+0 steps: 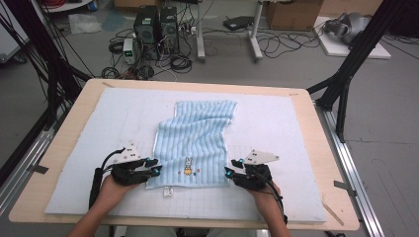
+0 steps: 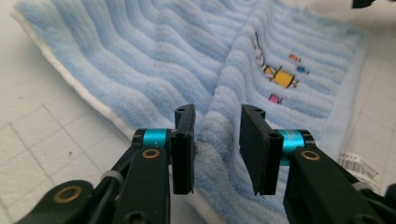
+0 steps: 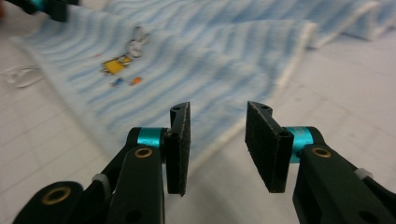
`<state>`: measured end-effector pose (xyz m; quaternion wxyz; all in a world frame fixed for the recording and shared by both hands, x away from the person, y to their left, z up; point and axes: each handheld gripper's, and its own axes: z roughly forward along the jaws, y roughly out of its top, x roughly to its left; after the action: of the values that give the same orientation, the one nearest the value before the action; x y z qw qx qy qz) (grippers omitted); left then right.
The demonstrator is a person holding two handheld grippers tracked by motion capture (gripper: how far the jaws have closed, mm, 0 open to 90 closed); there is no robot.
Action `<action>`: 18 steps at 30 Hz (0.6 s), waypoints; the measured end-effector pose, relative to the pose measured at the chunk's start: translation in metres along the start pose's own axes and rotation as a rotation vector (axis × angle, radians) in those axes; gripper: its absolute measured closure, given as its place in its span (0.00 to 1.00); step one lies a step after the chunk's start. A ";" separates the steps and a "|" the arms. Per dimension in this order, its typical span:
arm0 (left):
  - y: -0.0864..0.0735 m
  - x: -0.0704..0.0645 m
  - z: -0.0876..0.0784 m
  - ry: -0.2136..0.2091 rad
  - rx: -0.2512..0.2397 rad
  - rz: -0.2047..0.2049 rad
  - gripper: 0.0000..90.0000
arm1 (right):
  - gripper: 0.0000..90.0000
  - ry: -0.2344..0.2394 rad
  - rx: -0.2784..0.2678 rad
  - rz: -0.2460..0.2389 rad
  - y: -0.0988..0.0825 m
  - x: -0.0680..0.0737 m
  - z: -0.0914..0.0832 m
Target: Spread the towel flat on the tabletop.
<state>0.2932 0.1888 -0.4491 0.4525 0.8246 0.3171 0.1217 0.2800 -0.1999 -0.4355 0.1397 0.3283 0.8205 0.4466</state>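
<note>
We see the striped towel (image 1: 197,143) lying half-folded on the white mat (image 1: 276,128), its near edge toward us, likely so both corners can be taken at once. Our left gripper (image 1: 154,168) stands partly open with towel pile between unpressed jaws; our right gripper (image 1: 231,171), partly open and empty, hovers just off the near right corner. Both forearms reach in low.

No text can be read; the towel's (image 2: 154,56) white tag (image 2: 362,166) bears print too small to make out
</note>
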 end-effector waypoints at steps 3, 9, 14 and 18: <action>0.001 -0.001 0.004 0.021 0.037 0.005 0.70 | 0.65 0.057 0.042 -0.021 0.000 0.007 0.012; 0.001 -0.005 0.004 0.024 0.048 0.026 0.92 | 0.93 0.099 0.120 -0.039 -0.003 0.011 0.021; -0.003 -0.006 -0.001 -0.060 0.050 0.019 0.94 | 0.96 0.159 0.147 -0.064 -0.005 0.012 0.014; -0.006 -0.008 -0.006 -0.147 0.056 0.030 0.93 | 0.97 0.218 0.161 -0.075 -0.011 0.014 0.005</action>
<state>0.2816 0.1903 -0.4496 0.4493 0.8484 0.2738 0.0586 0.2674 -0.1914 -0.4464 0.0395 0.2569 0.8757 0.4069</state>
